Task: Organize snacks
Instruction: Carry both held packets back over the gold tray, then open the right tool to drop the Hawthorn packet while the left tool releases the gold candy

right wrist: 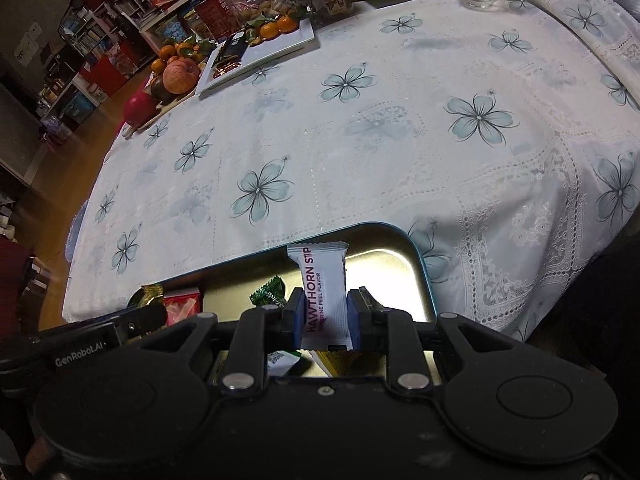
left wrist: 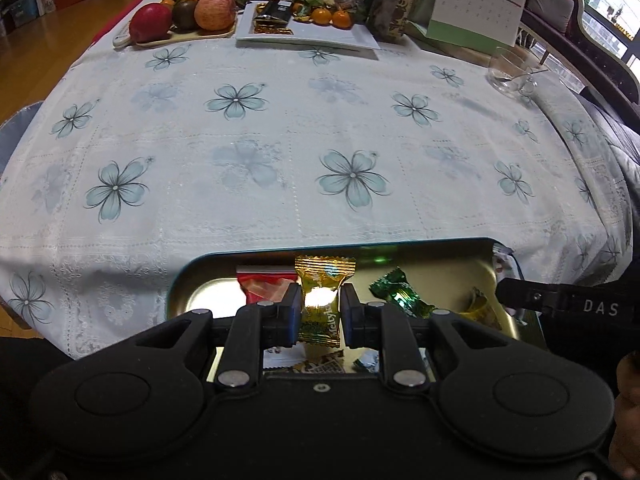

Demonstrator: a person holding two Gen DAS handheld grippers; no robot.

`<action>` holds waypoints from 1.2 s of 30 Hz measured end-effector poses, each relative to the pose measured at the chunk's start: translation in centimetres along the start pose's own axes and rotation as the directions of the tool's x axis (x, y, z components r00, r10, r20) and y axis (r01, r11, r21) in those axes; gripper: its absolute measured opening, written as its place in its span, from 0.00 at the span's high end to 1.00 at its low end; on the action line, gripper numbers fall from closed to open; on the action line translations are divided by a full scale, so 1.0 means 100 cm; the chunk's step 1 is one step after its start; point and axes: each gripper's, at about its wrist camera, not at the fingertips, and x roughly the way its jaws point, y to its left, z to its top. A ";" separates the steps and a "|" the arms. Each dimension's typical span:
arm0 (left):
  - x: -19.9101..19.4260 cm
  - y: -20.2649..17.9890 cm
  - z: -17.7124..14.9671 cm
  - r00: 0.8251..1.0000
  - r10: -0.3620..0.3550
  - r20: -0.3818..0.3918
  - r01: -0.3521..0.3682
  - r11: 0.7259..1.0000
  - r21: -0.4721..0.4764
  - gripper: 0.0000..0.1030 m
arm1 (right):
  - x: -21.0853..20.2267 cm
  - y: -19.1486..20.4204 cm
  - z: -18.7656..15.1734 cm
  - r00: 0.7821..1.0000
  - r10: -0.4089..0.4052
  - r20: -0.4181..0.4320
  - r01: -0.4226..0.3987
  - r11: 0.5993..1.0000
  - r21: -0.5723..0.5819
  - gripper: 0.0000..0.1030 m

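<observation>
While the worktop (left wrist: 280,140) w/ its blue-flower cloth carries a fruit board (left wrist: 184,38) & a white tray (left wrist: 308,38) at the far end, a teal-rimmed metal tin (left wrist: 188,280) sits at the near edge, holding a red packet (left wrist: 260,282), a green candy (left wrist: 400,290) & other wrappers. Left tongs (left wrist: 320,314) are clamped on a gold Melty candy (left wrist: 322,296), held upright above the tin; right tongs (right wrist: 323,316) are clamped on a white hawthorn strip packet (right wrist: 322,280), also upright above the tin's right part.
</observation>
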 end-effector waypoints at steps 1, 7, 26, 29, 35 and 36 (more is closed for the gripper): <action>0.001 -0.004 -0.001 1.000 -0.003 0.000 0.003 1.000 0.008 0.73 | 0.000 0.000 0.001 1.000 0.002 0.005 -0.002 1.000 0.002 0.77; 0.015 -0.016 -0.004 1.000 0.022 -0.021 -0.021 0.999 0.043 0.73 | 0.002 -0.008 0.004 1.000 0.022 0.006 -0.023 0.998 0.052 0.77; 0.030 -0.014 -0.002 0.991 0.131 -0.037 -0.130 0.991 0.038 0.73 | 0.028 0.032 -0.008 0.998 -0.066 0.008 0.066 0.990 -0.125 0.77; 0.029 -0.016 -0.002 0.990 0.142 -0.026 -0.141 0.989 0.041 0.73 | 0.028 0.033 -0.008 0.998 -0.060 0.018 0.061 0.990 -0.129 0.77; 0.026 -0.015 0.000 0.991 0.132 -0.019 -0.131 0.991 0.034 0.72 | 0.024 0.036 -0.007 0.997 -0.052 0.050 0.058 0.990 -0.131 0.77; 0.026 -0.015 0.000 0.992 0.124 -0.021 -0.123 0.992 0.032 0.72 | 0.024 0.037 -0.007 0.997 -0.048 0.055 0.055 0.990 -0.133 0.76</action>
